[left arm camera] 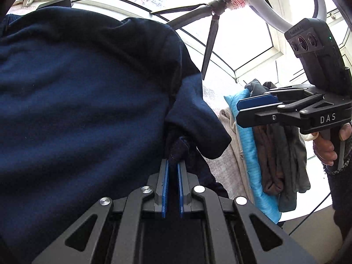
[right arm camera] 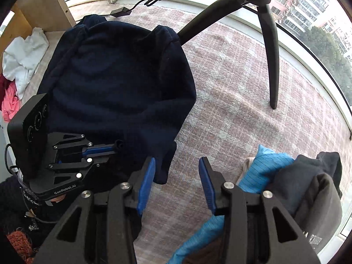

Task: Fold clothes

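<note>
Here the dark navy sweater (right arm camera: 118,83) lies spread on a pale carpet (right arm camera: 237,92) with a faint pink check, beside a curved window (right arm camera: 312,22). The left claw (left arm camera: 173,160) is clenched on a small fold at the sweater's near edge. The right claw (right arm camera: 177,165) is released, nothing between its blue pads, above the carpet. To the right lies a pile of folded clothes (right arm camera: 297,176), partly cut off. A black tripod leg (right arm camera: 270,50) stands behind.
</note>
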{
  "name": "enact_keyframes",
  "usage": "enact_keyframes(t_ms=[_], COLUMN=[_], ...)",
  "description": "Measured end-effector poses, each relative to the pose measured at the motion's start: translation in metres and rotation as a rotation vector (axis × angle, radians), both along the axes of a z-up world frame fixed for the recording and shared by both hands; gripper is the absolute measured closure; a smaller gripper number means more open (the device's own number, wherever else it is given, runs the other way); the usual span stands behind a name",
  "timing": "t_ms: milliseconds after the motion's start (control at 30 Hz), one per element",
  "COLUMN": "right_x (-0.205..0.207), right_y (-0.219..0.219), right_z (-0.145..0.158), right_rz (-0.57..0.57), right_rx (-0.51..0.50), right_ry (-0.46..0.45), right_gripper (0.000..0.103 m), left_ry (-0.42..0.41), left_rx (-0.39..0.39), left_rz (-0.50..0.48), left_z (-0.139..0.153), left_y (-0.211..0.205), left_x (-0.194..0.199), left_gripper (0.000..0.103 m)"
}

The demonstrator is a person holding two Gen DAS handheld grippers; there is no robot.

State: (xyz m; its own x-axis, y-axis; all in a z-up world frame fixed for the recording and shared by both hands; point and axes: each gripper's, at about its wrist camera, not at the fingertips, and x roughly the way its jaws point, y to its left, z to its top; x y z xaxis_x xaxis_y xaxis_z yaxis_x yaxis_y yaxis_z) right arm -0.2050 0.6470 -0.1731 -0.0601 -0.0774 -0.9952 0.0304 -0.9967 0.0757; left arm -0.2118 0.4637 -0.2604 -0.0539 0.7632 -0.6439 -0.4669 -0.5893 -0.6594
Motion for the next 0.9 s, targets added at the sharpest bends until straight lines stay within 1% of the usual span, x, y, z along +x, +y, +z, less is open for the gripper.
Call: enact_keyframes(t_ms=[33, 167, 200, 233, 267, 333, 433, 533, 600, 667, 733, 800, 900], right_x=[0.002, 0.003, 0.003, 0.003, 0.003, 0.004, 0.007, 0.007, 0.001, 0.002, 0.001, -0.006, -0.006], right_y=[-0.002, -0.014, -0.016, -0.018, -0.016, -0.012, 0.0, 0.014, 0.027, 0.031, 0.035, 0.035, 0.034], right_z=[-0.002, -0.028, -0.031, -0.034, -0.033, -0.018, 0.021, 0.059, 0.073, 0.083, 0.085, 0.081, 0.076], right_rz=[0.006, 0.04, 0.044, 0.048, 0.033, 0.023, -0.015, -0.058, -0.061, -0.086, -0.088, -0.087, -0.084], right_rx=[-0.001, -0.012, -0.002, 0.01, 0.015, 0.02, 0.073, 0.125, 0.197, 0.235, 0.256, 0.245, 0.224], right_ry=[-0.006, -0.046, -0.045, -0.042, -0.042, 0.004, 0.096, 0.18, 0.219, 0.237, 0.237, 0.222, 0.201], right_gripper=[0.051, 0.051, 0.06, 0.1, 0.099, 0.101, 0.101, 0.101, 0.101, 0.101, 0.101, 0.101, 0.101], left_ry=[0.002, 0.019, 0.026, 0.035, 0.046, 0.059, 0.075, 0.1, 0.114, 0.129, 0.158, 0.165, 0.143], left_rx=[-0.002, -0.017, -0.024, -0.03, -0.035, -0.029, -0.015, -0.003, 0.007, 0.024, 0.023, 0.017, -0.002], left_rz=[-0.002, -0.009, -0.014, -0.018, -0.022, -0.035, -0.055, -0.092, -0.119, -0.148, -0.166, -0.173, -0.148], left_z=[0.0, 0.002, 0.003, 0.004, 0.005, 0.011, 0.019, 0.029, 0.035, 0.042, 0.047, 0.047, 0.04], left_y=[-0.001, 0.001, 0.0, 0.002, 0.006, 0.009, 0.014, 0.027, 0.038, 0.048, 0.054, 0.054, 0.049], left_x=[0.0, 0.0, 0.001, 0.003, 0.005, 0.007, 0.012, 0.021, 0.028, 0.036, 0.043, 0.045, 0.041], left_gripper=[0.097, 0.097, 0.097, 0.097, 0.097, 0.097, 0.097, 0.097, 0.097, 0.097, 0.097, 0.097, 0.097])
